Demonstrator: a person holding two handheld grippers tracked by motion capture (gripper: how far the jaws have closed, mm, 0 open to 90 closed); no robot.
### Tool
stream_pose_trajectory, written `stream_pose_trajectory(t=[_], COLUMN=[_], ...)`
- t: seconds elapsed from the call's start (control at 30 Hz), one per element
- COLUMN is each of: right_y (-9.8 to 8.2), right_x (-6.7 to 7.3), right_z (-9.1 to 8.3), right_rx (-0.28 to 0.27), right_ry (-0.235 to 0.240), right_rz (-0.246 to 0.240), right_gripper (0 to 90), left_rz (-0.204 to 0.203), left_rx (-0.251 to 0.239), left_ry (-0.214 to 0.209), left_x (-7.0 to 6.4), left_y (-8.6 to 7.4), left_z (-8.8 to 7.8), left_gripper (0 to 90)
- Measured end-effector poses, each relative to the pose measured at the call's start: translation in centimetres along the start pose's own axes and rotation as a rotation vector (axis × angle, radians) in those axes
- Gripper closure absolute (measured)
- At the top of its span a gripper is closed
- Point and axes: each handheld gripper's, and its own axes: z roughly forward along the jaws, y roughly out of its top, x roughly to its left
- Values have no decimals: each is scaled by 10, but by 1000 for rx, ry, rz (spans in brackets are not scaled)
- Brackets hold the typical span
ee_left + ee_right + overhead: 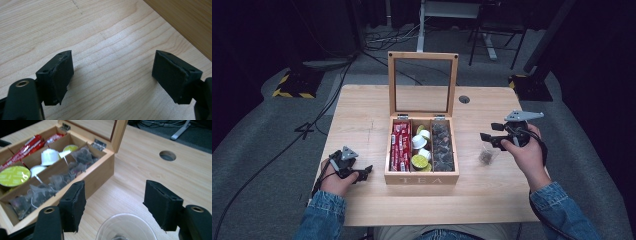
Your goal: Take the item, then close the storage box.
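Clear glass marks the work piece: a small cup [487, 155] with a tea bag inside stands on the table [362, 130] at the 3 o'clock side of the wooden tea box [422, 177], apart from its wall. The right gripper [490, 136] hovers just above the cup, its jaws spread and nothing pressed between them; in the right gripper view the cup rim [126, 226] sits below and between the two pads [75, 202], untouched. The step in hand appears to be the release of a tea bag into the cup, with the box lid [422, 82] upright and the bags [442, 147] stacked in the right-hand compartment, beside the capsules [420, 161] and red sachets [400, 145]. The left gripper [364, 172] rests on the table at 9 o'clock from the box, jaws wide and empty. The next move probably calls for a clean lift of the right gripper without tipping the light cup.
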Motion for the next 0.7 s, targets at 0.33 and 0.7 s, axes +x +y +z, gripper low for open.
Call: stream_pose_trajectory(t=[0.33, 0.7], right_y=[28, 69], right_x=[-1, -5], right_z=[-8, 3], right_rx=[-85, -114], right_ry=[-2, 8], right_rz=[1, -28], right_gripper=[319, 311], left_rz=[1, -3], left_rx=[0, 0], left_ry=[3, 6], left_x=[0, 0], left_y=[3, 3], left_z=[3, 4], left_gripper=[165, 160])
